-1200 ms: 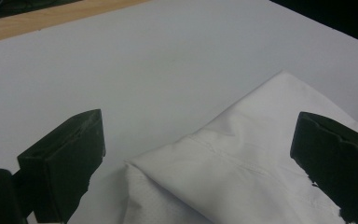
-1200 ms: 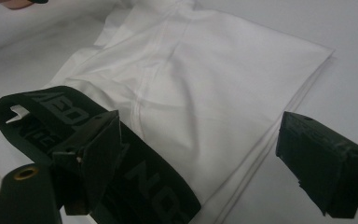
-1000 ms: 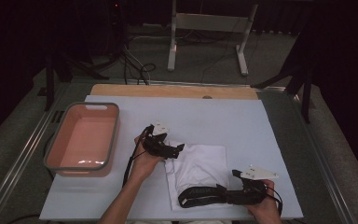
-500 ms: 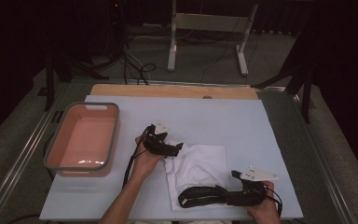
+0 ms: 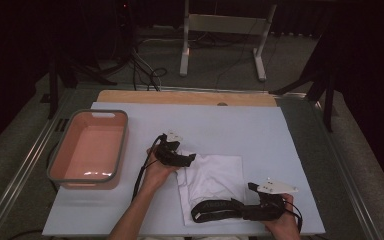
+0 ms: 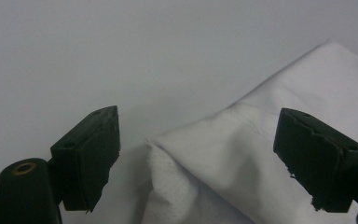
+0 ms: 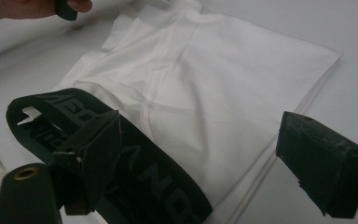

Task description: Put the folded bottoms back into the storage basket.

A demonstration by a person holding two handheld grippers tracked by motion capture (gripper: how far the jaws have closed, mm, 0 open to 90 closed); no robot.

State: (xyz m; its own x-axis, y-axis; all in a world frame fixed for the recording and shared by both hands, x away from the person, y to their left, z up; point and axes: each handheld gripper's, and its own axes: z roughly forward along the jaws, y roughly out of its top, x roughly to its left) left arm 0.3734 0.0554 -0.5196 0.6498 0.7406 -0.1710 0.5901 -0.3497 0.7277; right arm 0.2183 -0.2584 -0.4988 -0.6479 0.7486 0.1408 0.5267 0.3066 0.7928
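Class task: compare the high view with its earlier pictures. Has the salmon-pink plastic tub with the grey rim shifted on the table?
No. The salmon-pink plastic tub with the grey rim sits at the same spot near the white table mat's left edge.

The left gripper (image 5: 187, 159) has shifted only a little since a second ago: in the high view it sits a touch lower and nearer the upper-left corner of the folded white garment (image 5: 212, 182), its tip now right at that corner. Its jaws have just been closing, though they stand well apart in the left gripper view, with the garment's corner (image 6: 200, 154) lying between them and neither pad pressing on the cloth. The left hand (image 5: 157, 167) has followed the gripper by the same slight amount. The cloth at that corner looks a shade more bunched than before, though the earlier pictures are too small to be sure.
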